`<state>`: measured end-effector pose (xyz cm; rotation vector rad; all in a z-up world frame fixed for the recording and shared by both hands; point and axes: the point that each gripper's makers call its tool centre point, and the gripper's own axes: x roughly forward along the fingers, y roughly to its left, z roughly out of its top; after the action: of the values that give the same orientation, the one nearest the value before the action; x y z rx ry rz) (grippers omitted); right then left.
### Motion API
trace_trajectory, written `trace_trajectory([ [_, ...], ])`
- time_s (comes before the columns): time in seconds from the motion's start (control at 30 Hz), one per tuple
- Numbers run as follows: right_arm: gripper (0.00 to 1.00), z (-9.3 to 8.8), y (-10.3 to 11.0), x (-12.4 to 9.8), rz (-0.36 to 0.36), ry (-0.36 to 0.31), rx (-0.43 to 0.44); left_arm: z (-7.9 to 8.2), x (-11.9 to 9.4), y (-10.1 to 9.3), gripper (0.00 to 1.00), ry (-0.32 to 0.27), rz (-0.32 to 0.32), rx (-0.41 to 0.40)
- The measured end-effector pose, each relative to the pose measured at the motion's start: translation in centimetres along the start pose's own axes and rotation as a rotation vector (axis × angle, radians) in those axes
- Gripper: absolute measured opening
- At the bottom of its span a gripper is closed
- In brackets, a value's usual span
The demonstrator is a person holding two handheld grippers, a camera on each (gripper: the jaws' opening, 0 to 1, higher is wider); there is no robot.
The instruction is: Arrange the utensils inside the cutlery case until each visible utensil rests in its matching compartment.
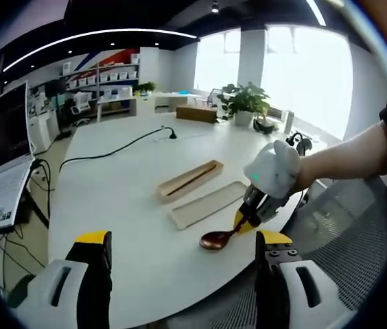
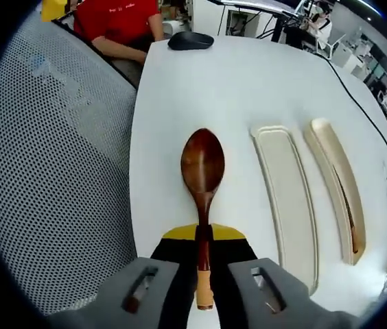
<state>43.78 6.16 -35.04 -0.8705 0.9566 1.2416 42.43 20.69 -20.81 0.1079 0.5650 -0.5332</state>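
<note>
Right tongs (image 2: 203, 264) clamped on spoon (image 2: 202, 168) handle, bowl over counter (image 2: 200, 82) beside case (image 2: 334, 175). Left tongs (image 1: 180, 264) apart, idle. Grip looks thin, prob; spoon could swivel & miss its slot.

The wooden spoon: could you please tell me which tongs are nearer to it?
Right. The right tongs are shut on the wooden spoon, gripping its handle over the table. The left tongs are open and apart from the spoon.
</note>
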Motion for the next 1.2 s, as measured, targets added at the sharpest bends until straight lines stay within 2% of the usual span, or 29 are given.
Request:
trace_trajectory([
  [0.2, 0.01, -0.3, -1.5, -1.0, -0.035, -0.005, 0.031, 0.1, 0.1, 0.0, 0.89, -0.009, -0.007, -0.01],
  [0.33, 0.01, -0.4, -2.1, -1.9, -0.047, -0.008, 0.033, 0.1, 0.2, -0.2, 0.88, -0.002, -0.014, 0.013],
  [0.47, 0.01, 0.2, -3.6, -3.2, -0.078, -0.045, 0.067, 0.0, 0.2, -0.1, 0.88, 0.0, -0.01, 0.002],
  [0.77, 0.01, 0.6, -5.5, -5.1, -0.108, -0.071, 0.064, 0.0, 0.2, -0.2, 0.88, -0.002, -0.012, 0.001],
  [0.93, 0.01, 0.0, -7.5, -5.6, -0.131, -0.047, 0.055, 0.0, 0.3, -0.3, 0.88, -0.003, -0.015, 0.0],
  [1.2, 0.01, 0.4, -10.3, -5.9, -0.156, -0.003, 0.018, 0.0, 0.3, -0.4, 0.88, -0.003, -0.024, -0.001],
])
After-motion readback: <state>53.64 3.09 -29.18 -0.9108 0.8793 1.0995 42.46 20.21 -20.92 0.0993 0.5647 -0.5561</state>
